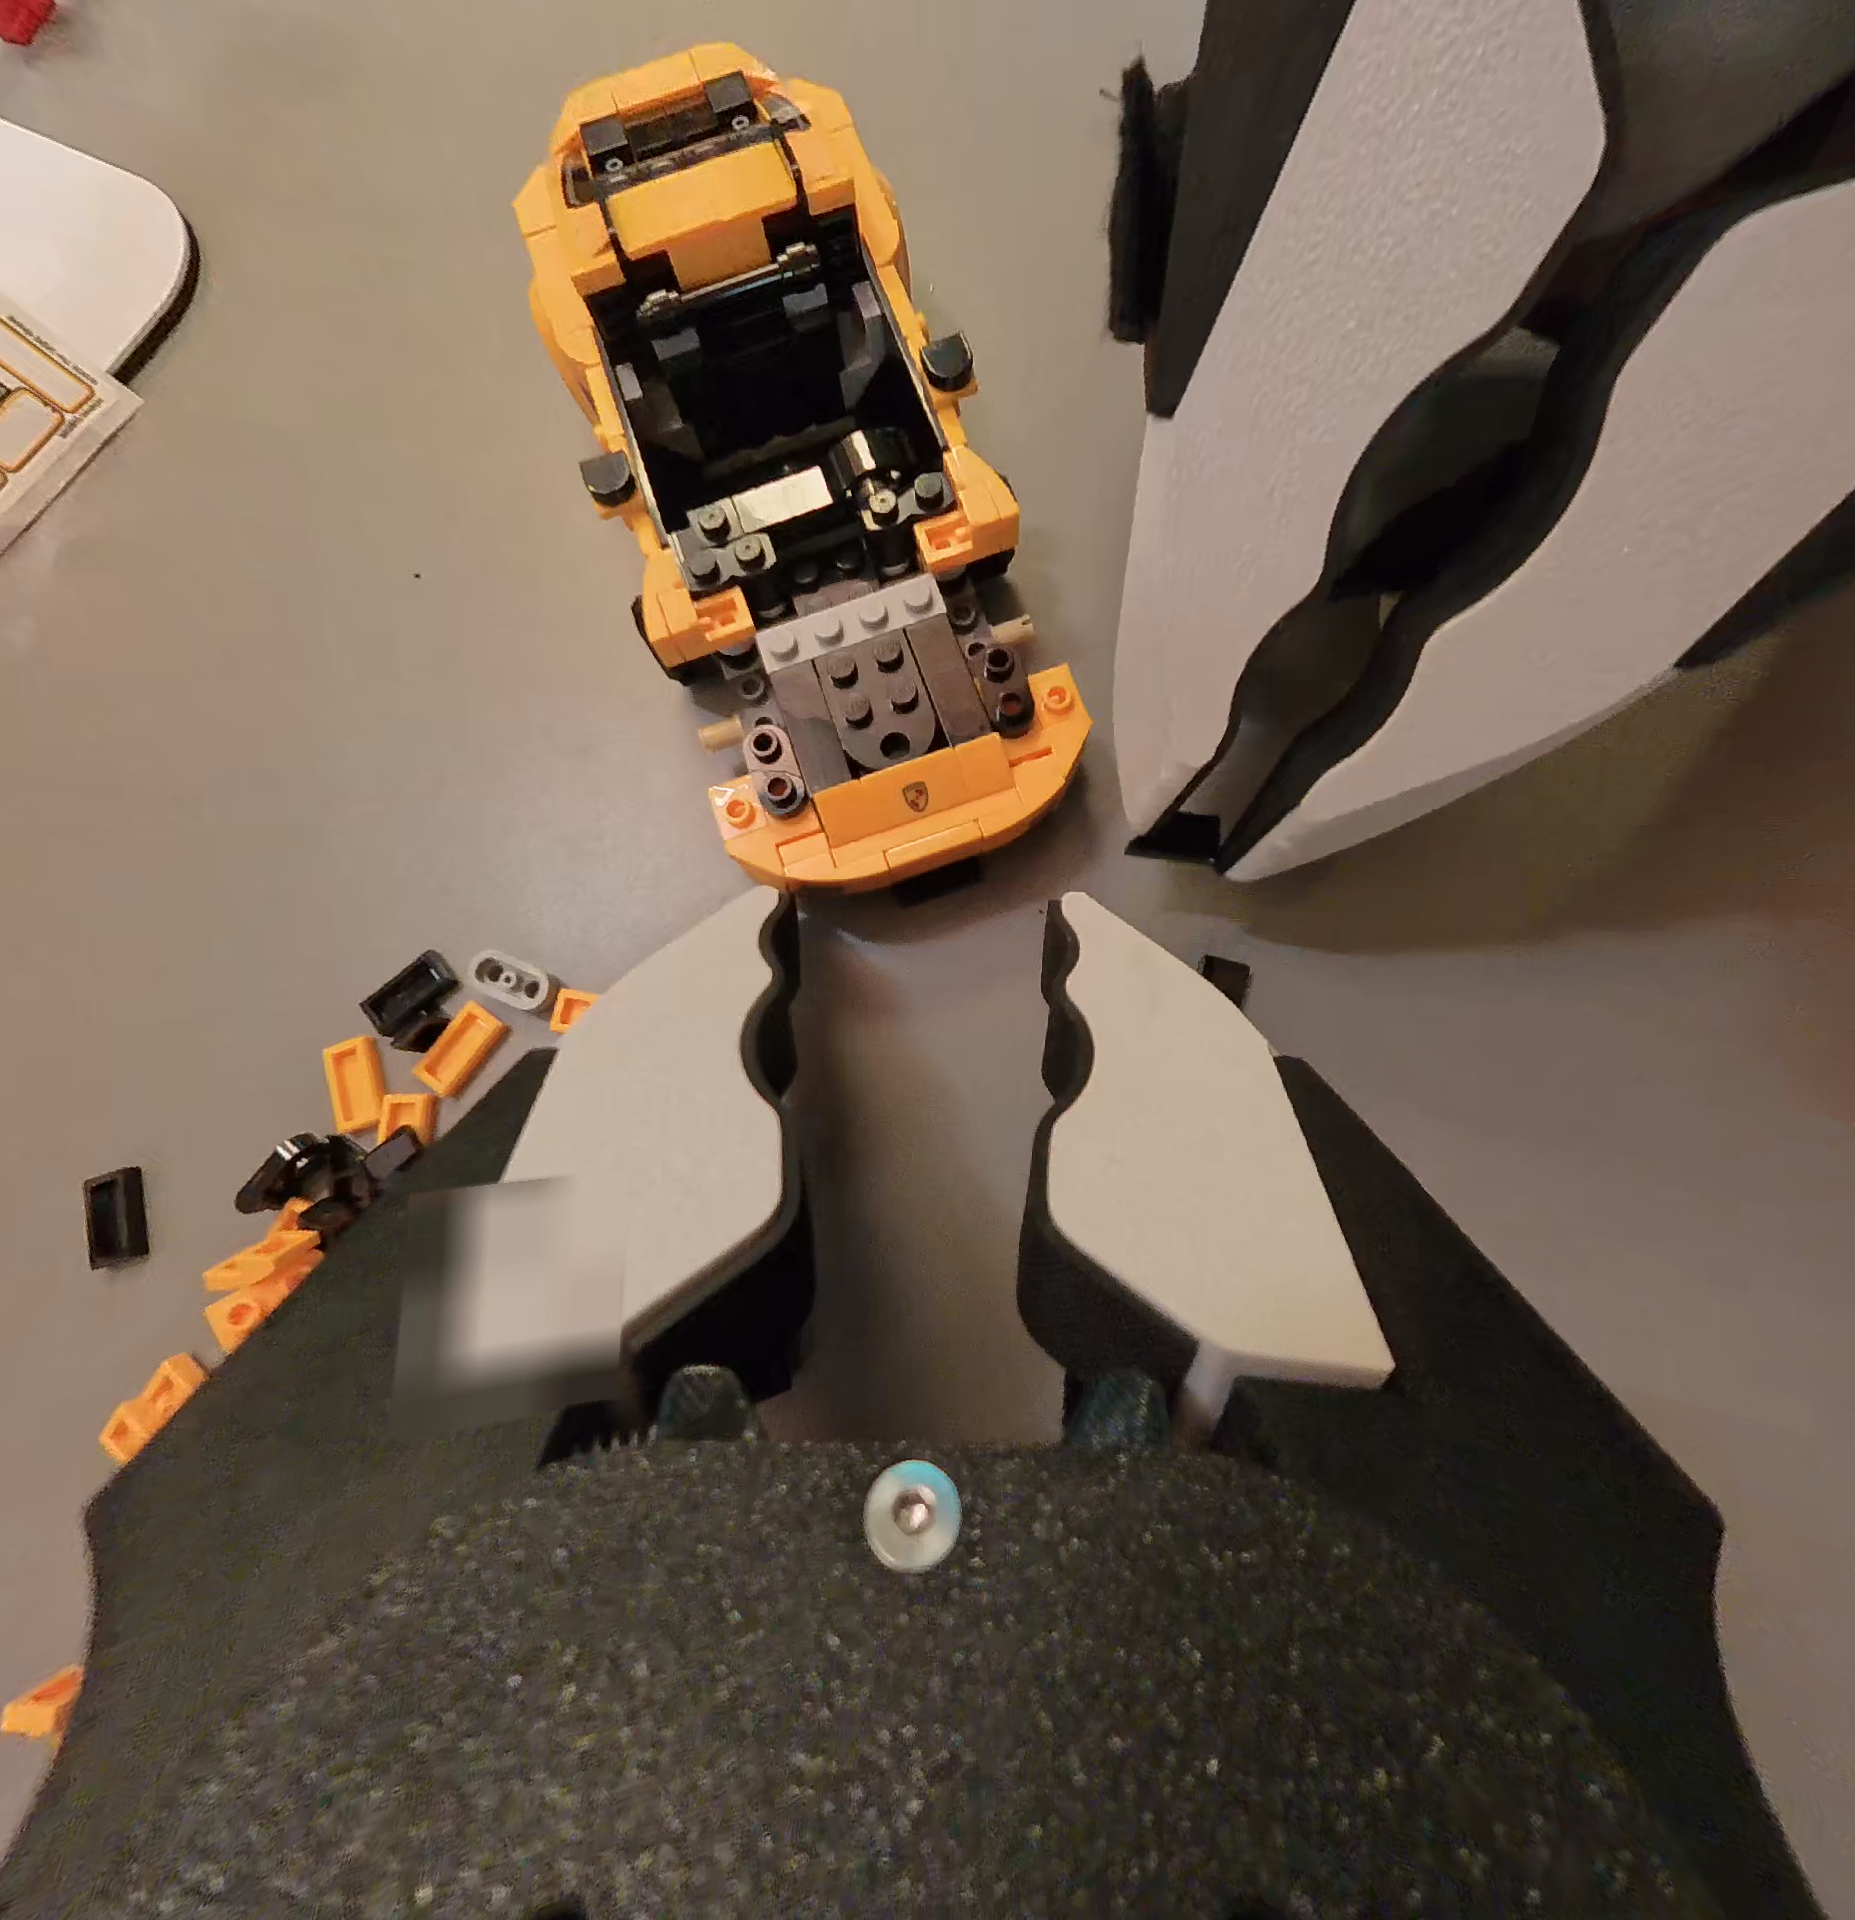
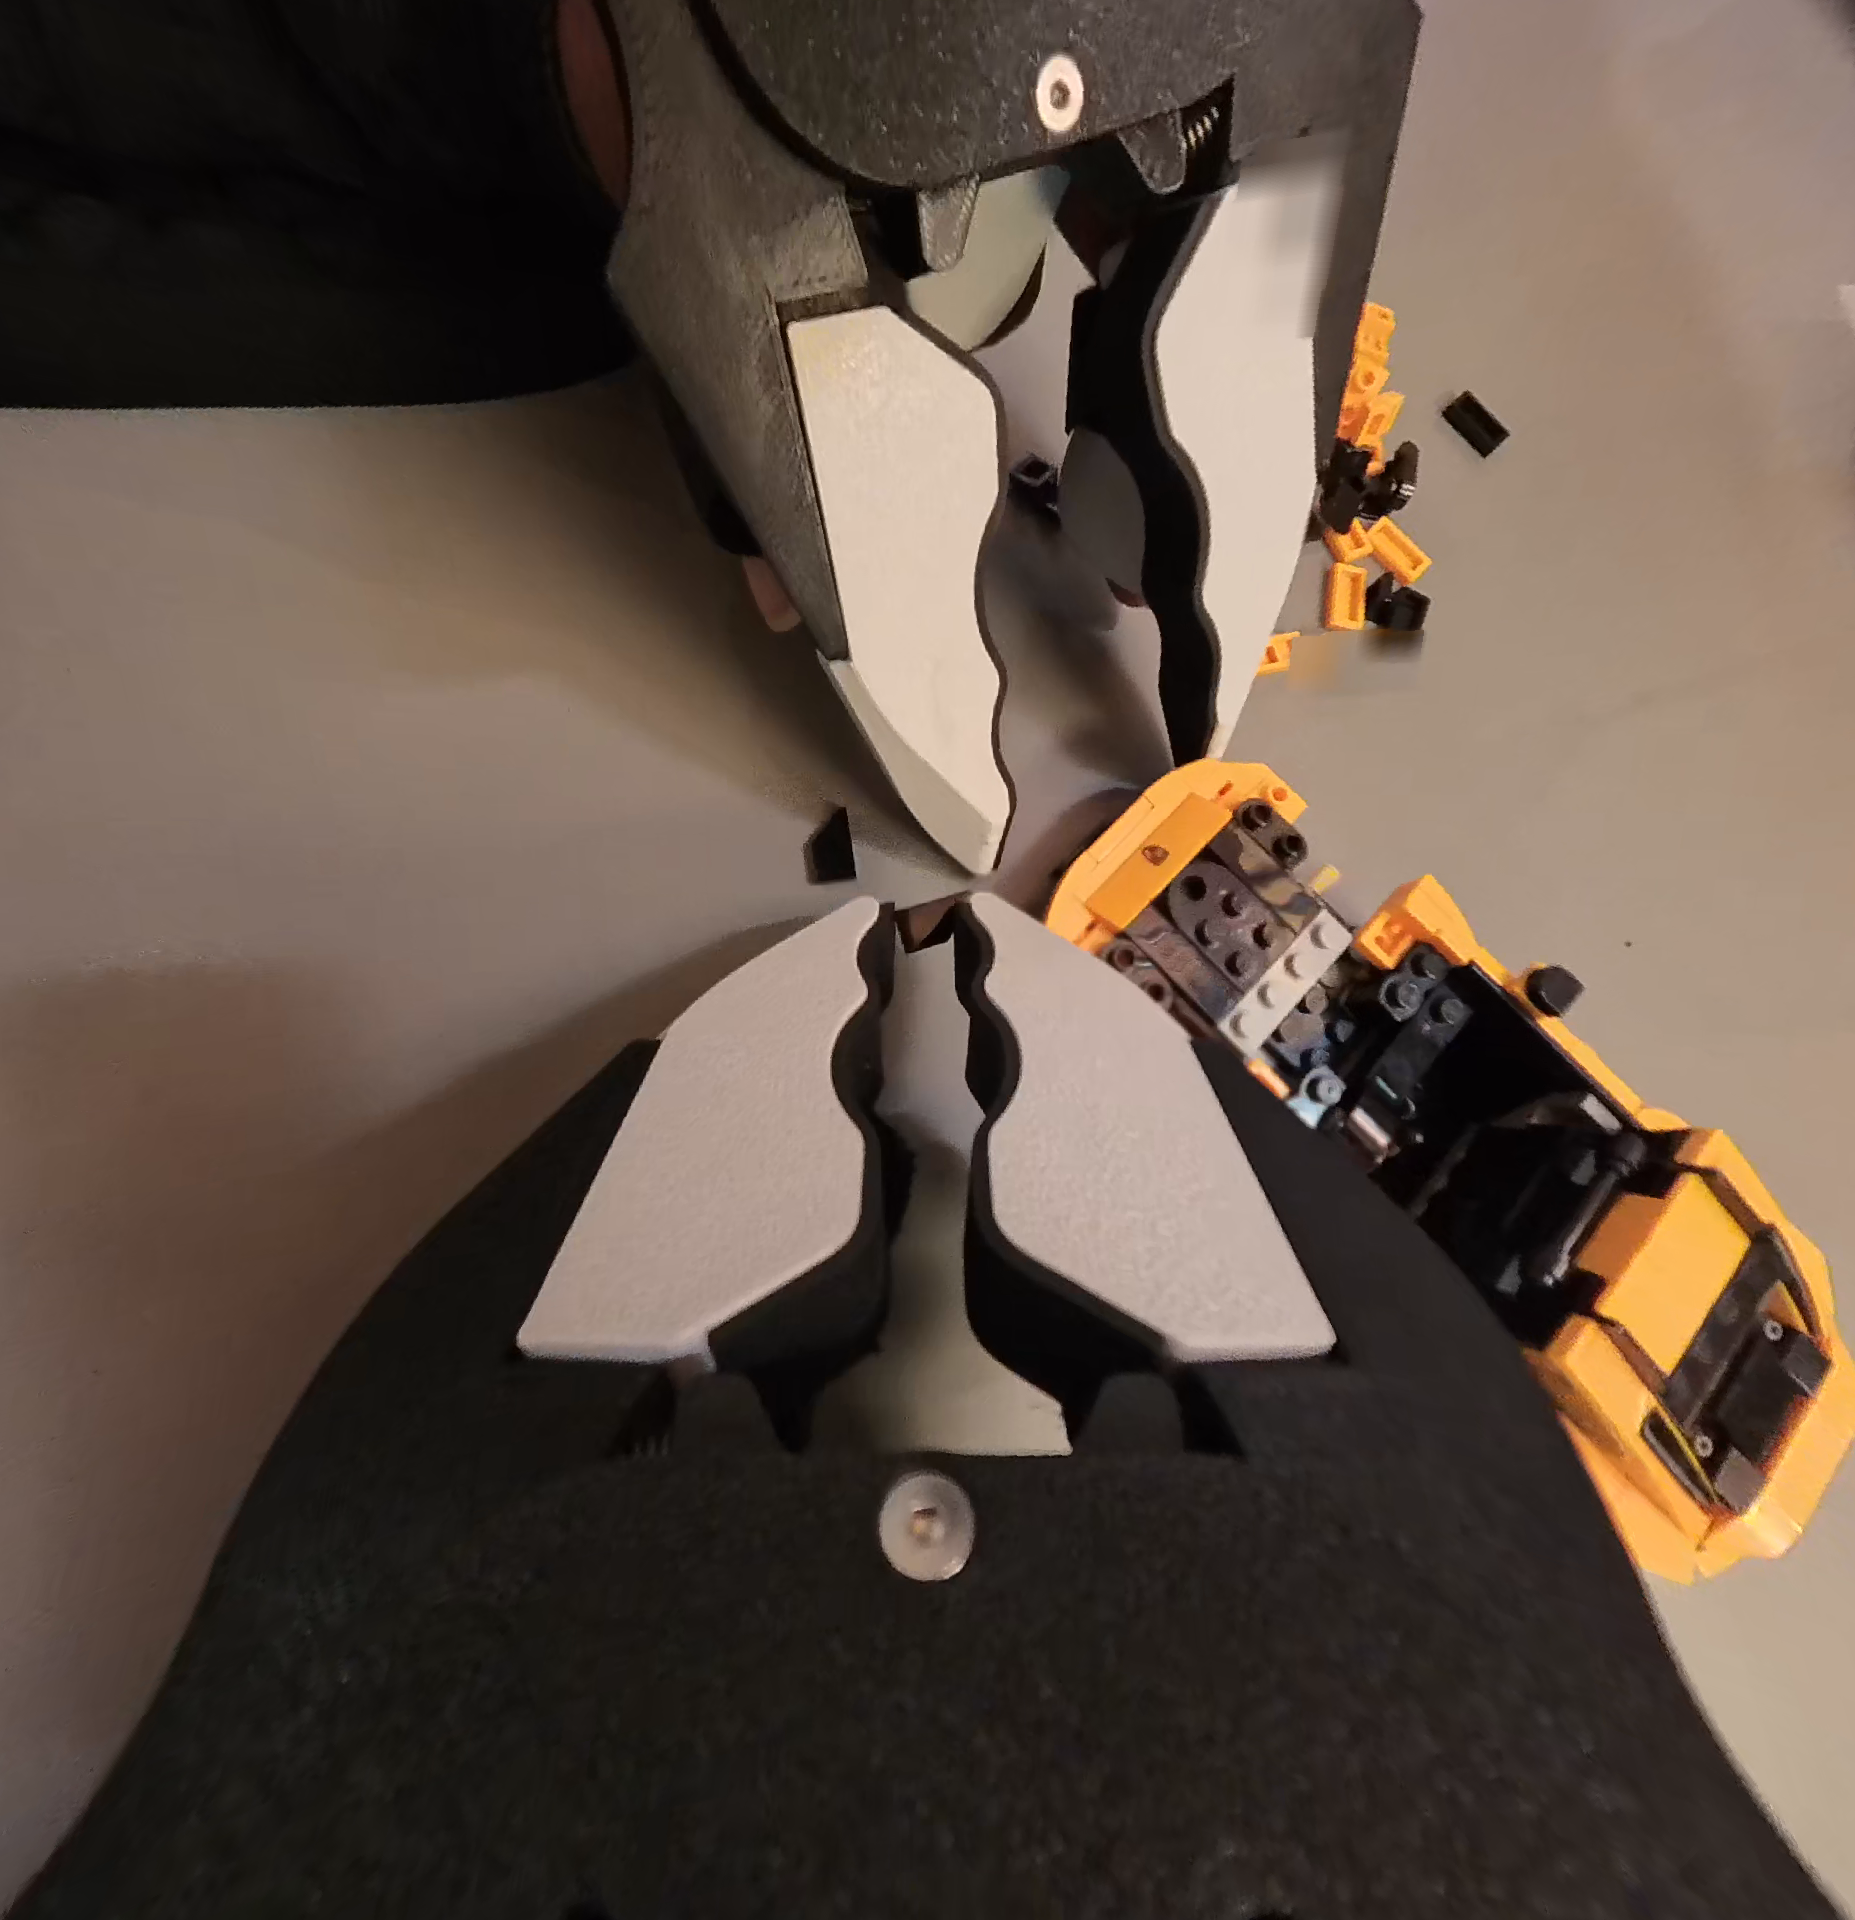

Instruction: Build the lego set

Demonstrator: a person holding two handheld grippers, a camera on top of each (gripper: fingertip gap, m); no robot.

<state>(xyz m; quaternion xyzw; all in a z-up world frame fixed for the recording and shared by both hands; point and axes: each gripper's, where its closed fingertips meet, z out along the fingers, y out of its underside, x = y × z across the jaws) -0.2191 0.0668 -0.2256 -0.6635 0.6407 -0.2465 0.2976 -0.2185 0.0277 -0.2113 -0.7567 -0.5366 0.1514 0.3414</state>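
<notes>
Orange and black, the half-built Lego sports car (image 1: 798, 499) is sitting on the grey table (image 1: 279, 727), its nose pointing toward the left gripper (image 1: 918, 909). That gripper is hovering just short of the car's front bumper with its fingers spread apart and nothing between them, probably waiting to steady the model. The hood area is lying open, grey and black studs exposed, so the next pieces likely belong there.

The right gripper (image 2: 923, 914) is coming in beside the car's front corner, its fingers nearly together. In the right wrist view they seem to be pinching a small dark piece (image 2: 918, 928) at the very tips, though it is too small to name with certainty. Held low and close to the nose, it is presumably being carried toward the open front.

Loose orange and black pieces (image 1: 383, 1091) are lying scattered left of the left gripper, within easy reach. A sticker sheet (image 1: 29, 416) is resting at the table's far left.
</notes>
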